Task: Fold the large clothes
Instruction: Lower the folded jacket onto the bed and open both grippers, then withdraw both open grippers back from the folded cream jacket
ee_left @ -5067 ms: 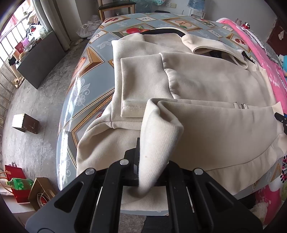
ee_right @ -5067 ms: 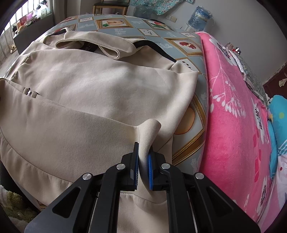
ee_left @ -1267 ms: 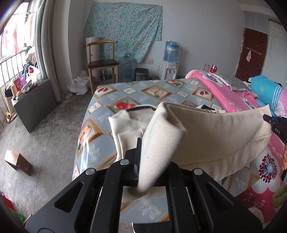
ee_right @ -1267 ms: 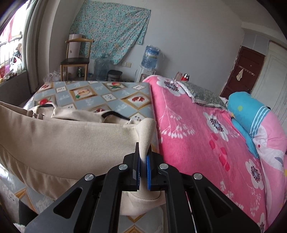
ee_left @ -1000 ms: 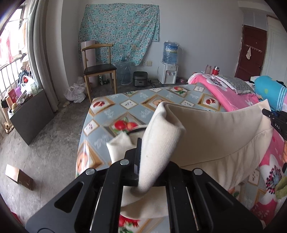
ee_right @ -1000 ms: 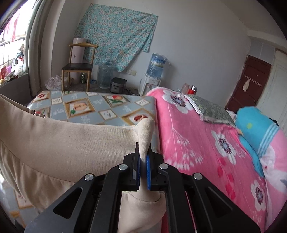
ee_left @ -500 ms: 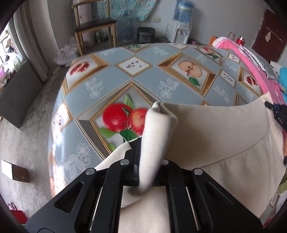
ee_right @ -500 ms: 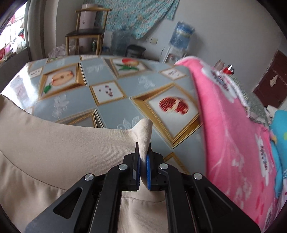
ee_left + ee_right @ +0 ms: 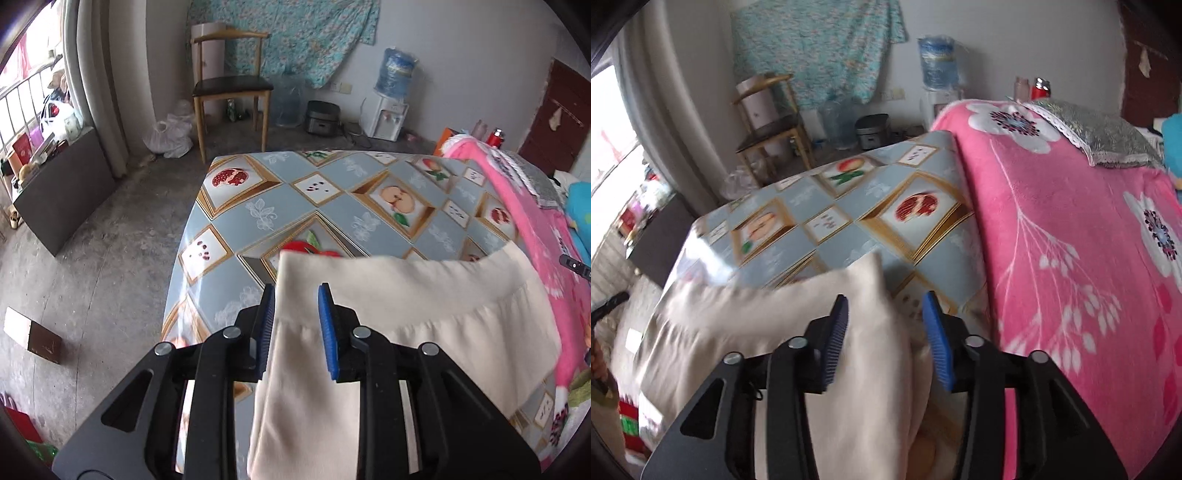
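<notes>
My left gripper (image 9: 295, 295) has just been opening; its jaws stand spread, with the cream fleece garment (image 9: 406, 314) lying between the blue pads (image 9: 325, 325), unpinched. My right gripper (image 9: 884, 310) has likewise just been opening, its corner of the cloth loose between spread jaws. The garment lies folded on the near end of the fruit-patterned grey tablecloth (image 9: 295, 199), left of the pink floral blanket (image 9: 1071, 221).
</notes>
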